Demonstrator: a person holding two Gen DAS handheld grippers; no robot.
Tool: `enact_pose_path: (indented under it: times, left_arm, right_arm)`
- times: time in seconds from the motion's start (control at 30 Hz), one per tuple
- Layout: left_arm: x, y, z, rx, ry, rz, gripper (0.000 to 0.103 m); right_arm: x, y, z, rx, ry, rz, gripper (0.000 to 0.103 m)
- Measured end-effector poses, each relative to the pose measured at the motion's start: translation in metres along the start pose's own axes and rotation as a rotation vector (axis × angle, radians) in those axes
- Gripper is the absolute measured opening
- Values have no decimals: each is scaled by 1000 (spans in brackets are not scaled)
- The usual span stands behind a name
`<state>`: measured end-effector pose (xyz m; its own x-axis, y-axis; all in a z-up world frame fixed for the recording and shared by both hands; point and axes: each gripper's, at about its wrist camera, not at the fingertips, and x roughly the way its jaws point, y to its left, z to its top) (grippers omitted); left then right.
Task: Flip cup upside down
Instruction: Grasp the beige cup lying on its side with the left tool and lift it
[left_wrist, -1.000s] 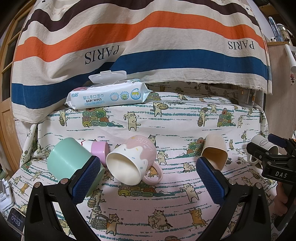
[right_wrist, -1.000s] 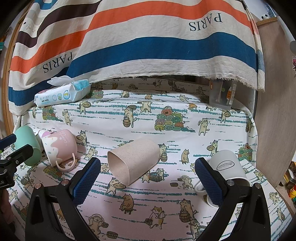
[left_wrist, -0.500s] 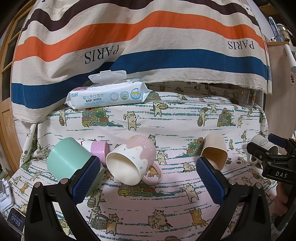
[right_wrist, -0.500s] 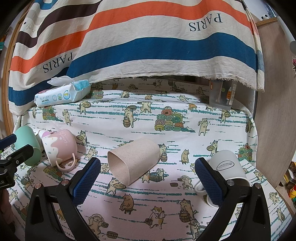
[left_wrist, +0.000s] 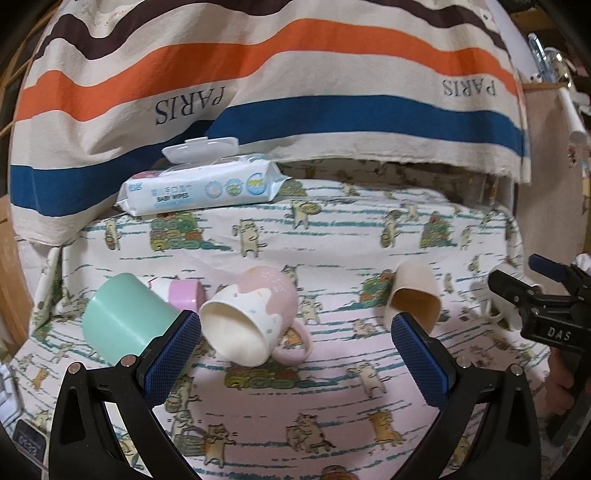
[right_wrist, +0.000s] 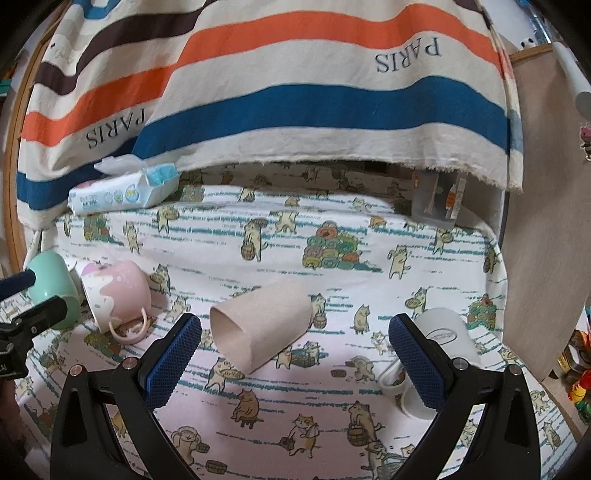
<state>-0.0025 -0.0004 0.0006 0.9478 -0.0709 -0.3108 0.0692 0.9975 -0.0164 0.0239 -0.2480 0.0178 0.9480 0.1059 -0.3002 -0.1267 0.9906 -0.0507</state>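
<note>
Several cups lie on their sides on a cat-print cloth. In the left wrist view a pink-and-white mug (left_wrist: 255, 319) lies with its mouth toward me, between a mint green cup (left_wrist: 123, 323) and a beige cup (left_wrist: 415, 295). My left gripper (left_wrist: 295, 356) is open and empty just in front of the pink mug. In the right wrist view the beige cup (right_wrist: 260, 325) lies between the fingers' line, a white mug (right_wrist: 443, 345) at right. My right gripper (right_wrist: 295, 356) is open and empty.
A small lilac cup (left_wrist: 186, 293) lies behind the mint cup. A pack of baby wipes (left_wrist: 201, 188) sits at the back left under a striped hanging cloth (left_wrist: 277, 85). A clear box (right_wrist: 437, 201) stands at the back right. A wooden panel (right_wrist: 546, 221) bounds the right side.
Both views have shifted very slightly; the cups lie where they were and both grippers stay open.
</note>
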Motion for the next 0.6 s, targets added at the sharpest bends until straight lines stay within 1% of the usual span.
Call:
enact_pose_path:
  times: [0.1,0.2,0.27,0.37,0.47,0.53,0.6]
  left_arm:
    - [-1,0,6,-18,19,-35,102]
    - [2,-1,22,-52,59,-90,102]
    - [6,-5,34,-54,98,-119,102]
    - [19,-18,56,-36,158,-163,102]
    - [41,-41,73,18,233,-188,102]
    - [59,-59,79,68,288,-201,102]
    - [78,-74,81,96,360,-222,102]
  right_arm:
    - [-8,-13,8,36,-42,-9,102]
    - [-11,-27,23,78,-27,13,102]
    - [-12,-38,35,104,-5,40,102]
    - [-6,-49,55,98,53,45,102]
    - [10,-58,72,110,121,42,102]
    - [31,-63,80,132,200,60,102]
    - [47,-68,82,175,253,105,102]
